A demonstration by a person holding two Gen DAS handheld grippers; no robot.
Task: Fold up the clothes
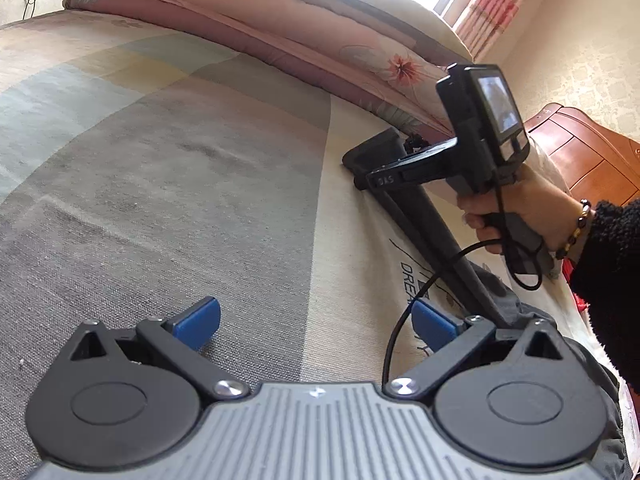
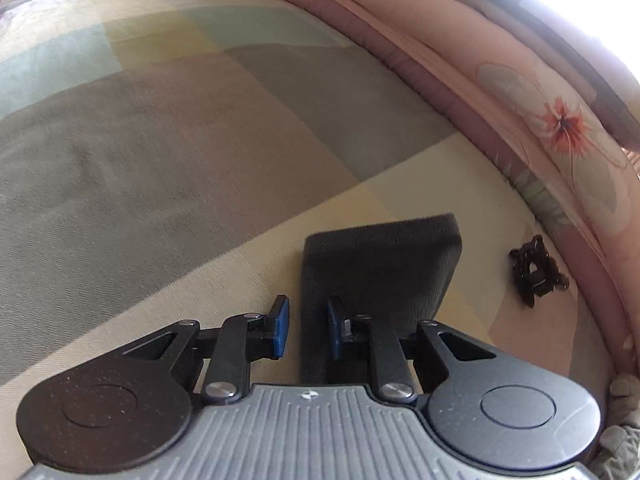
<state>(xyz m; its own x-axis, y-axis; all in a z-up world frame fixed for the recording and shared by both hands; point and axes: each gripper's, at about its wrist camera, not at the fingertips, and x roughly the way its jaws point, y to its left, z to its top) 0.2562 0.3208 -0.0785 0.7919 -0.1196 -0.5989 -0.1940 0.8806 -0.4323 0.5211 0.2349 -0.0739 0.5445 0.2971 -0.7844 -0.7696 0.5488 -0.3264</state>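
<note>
Your right gripper (image 2: 306, 330) jaws are slightly apart, straddling the dark garment (image 2: 380, 256) edge, not pinching. Left gripper (image 1: 316, 318) is wide open, empty. Lift now and the fabric slips onto the bed (image 2: 160, 140).

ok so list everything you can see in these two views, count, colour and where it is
bed sheet: one, grey, beige and pale green blocks, underneath everything
folded quilt: one, pink with flower print, along the far edge of the bed
dark garment: one, charcoal grey, long narrow piece lying on the sheet, its end under the right gripper's jaws
hair claw clip: one, black, on the sheet between garment and quilt
curtain: one, red and white checked, by the window
wooden furniture: one, reddish brown, beside the bed
left gripper: black with blue pads, jaws wide open, nothing between them
right gripper: black, blue pads, jaws narrowly parted over the garment's edge
hand: one, beaded bracelet, dark fleecy sleeve
</note>
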